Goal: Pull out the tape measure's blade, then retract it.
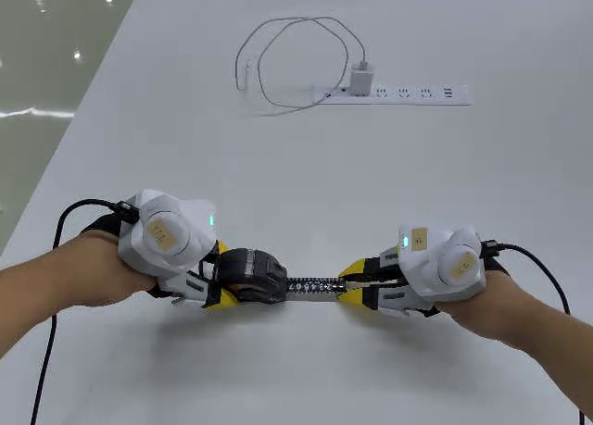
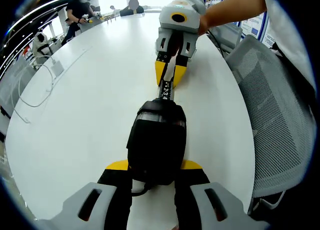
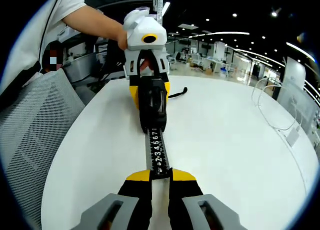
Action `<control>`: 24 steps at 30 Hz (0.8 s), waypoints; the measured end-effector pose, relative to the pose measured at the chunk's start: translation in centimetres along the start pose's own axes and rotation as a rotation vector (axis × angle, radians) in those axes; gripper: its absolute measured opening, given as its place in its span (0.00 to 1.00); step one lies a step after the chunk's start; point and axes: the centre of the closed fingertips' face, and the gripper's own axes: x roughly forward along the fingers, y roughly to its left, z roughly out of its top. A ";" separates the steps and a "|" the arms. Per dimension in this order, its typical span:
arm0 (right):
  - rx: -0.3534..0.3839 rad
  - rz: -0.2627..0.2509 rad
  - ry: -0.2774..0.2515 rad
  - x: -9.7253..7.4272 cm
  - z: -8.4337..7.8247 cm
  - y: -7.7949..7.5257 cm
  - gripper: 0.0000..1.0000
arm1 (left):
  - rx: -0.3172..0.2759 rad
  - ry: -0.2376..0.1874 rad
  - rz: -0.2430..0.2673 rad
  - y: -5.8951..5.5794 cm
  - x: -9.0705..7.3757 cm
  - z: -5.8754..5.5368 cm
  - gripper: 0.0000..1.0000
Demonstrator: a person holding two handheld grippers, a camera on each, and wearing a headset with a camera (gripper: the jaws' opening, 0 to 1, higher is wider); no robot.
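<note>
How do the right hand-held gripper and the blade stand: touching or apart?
Touching: in the right gripper view, the right hand-held gripper pinches the blade.

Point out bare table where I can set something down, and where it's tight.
Free: the wide bare table between the power strip and the stretched blade, plus the near edge below the blade. Crowded: the line of left gripper, tape measure, blade and right gripper, and the looped cable beside the power strip.
</note>
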 end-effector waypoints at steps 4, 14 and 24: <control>0.000 -0.003 0.006 -0.2 -0.3 -0.1 0.07 | -0.002 0.000 0.000 0.0 0.0 0.0 0.28; -0.007 -0.009 0.019 -0.9 -0.8 -0.3 0.07 | -0.002 0.002 0.002 0.0 0.0 0.0 0.28; -0.001 -0.016 0.029 -1.7 -1.4 -0.5 0.07 | -0.001 0.005 0.001 0.1 0.1 0.0 0.28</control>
